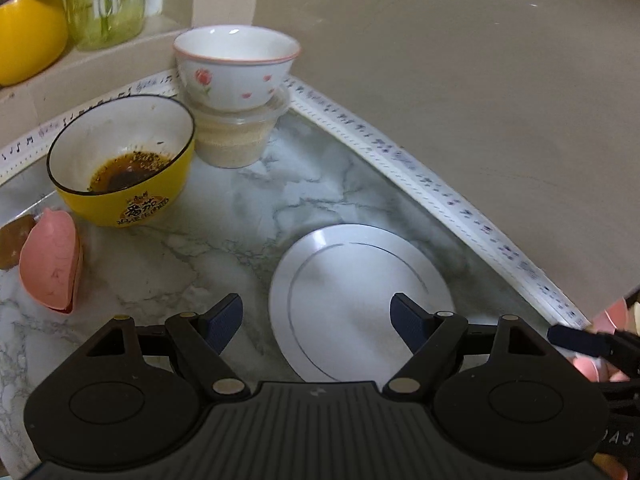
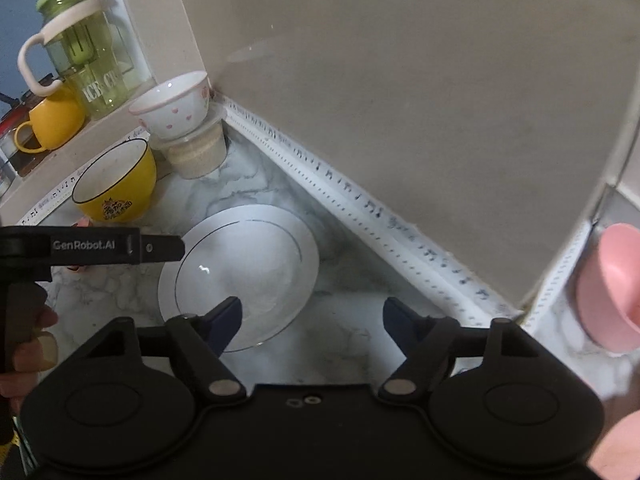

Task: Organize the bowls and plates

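A white plate (image 1: 360, 304) (image 2: 240, 276) lies flat on the marble counter (image 1: 224, 216) near the wall corner. My left gripper (image 1: 318, 320) is open above the plate's left rim, with nothing between its fingers. My right gripper (image 2: 310, 318) is open too, over the plate's near right edge, gripping nothing. A yellow bowl (image 1: 124, 164) (image 2: 116, 184) with dark sauce dregs stands at the back left. Behind it a white flowered bowl (image 1: 236, 66) (image 2: 176, 106) sits on top of a clear plastic tub (image 1: 236, 136) (image 2: 196, 154).
A pink dish (image 1: 50, 260) rests at the left edge and a pink bowl (image 2: 610, 284) lies on its side at the far right. On the ledge stand a green bottle (image 2: 86, 56) and a yellow mug (image 2: 54, 120). Beige walls (image 1: 460, 92) close in behind the corner.
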